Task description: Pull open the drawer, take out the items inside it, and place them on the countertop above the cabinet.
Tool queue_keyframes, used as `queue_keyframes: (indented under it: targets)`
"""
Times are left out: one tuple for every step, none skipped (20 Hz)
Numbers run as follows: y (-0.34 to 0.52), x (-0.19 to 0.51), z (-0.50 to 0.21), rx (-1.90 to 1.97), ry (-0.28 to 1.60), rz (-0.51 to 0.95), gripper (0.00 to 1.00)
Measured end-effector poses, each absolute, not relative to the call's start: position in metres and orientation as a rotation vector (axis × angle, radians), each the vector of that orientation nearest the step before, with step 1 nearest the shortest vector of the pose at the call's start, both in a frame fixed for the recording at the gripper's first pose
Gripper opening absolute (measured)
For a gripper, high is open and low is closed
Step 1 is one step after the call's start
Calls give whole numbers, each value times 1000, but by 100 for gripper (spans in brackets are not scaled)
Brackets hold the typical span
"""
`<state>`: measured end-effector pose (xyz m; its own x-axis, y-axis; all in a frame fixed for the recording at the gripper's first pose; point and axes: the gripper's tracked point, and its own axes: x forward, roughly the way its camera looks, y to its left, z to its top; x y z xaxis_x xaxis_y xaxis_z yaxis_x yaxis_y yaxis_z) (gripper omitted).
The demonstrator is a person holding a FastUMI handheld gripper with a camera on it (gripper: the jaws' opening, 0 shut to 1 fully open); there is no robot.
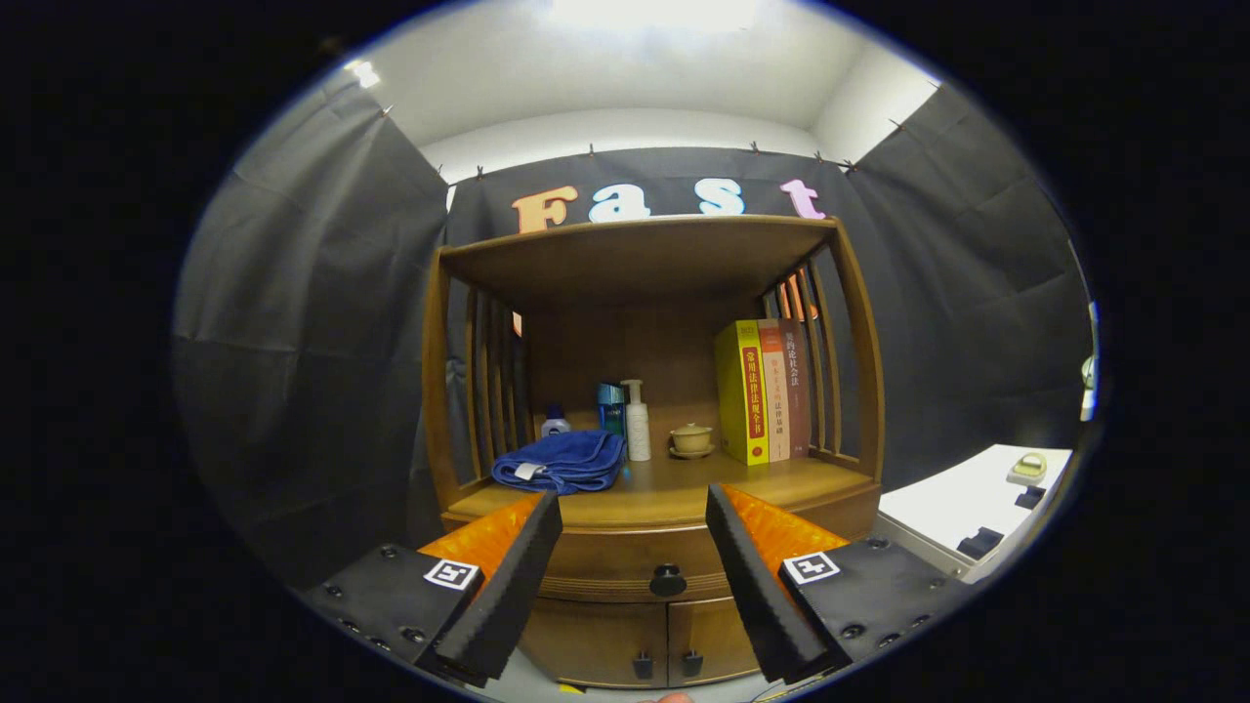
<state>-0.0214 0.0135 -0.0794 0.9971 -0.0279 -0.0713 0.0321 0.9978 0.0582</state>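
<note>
I see my tool [633, 532] spread wide with nothing between its fingers, aimed at a wooden cabinet [652, 430]. The drawer [625, 566] sits shut just ahead, its round dark knob [668, 581] between the fingertips and apart from both. Above it, the table [674, 488] is a smooth brown wood surface under a slatted hutch. On it lie a folded blue towel [562, 461], soft and rumpled, a small bottle [555, 422], a slim white pump bottle [637, 420], a squat lidded ceramic cup [691, 438], and upright books [762, 392] with glossy spines. Two small doors [640, 640] sit below the drawer.
</note>
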Motion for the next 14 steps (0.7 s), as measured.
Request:
queue_keyframes:
  targets:
    - [15,-7,-94,43,87,-26,98]
    - [19,6,-109,32,99,-15,98]
    - [20,18,-130,23,123,-14,98]
    - [20,30,-156,19,154,-24,98]
    - [16,40,-180,24,181,-40,98]
    - [11,49,-204,40,202,-57,98]
    - [10,56,-226,62,225,-63,98]
    - [10,65,-245,81,246,-52,98]
    - [8,72,-258,91,263,-53,98]
    - [6,73,-266,92,278,-63,98]
    - [3,76,-274,88,291,-72,98]
    - [1,77,-279,84,293,-76,98]
    - [-3,80,-284,72,307,-81,97]
    - [-5,83,-288,62,311,-81,95]
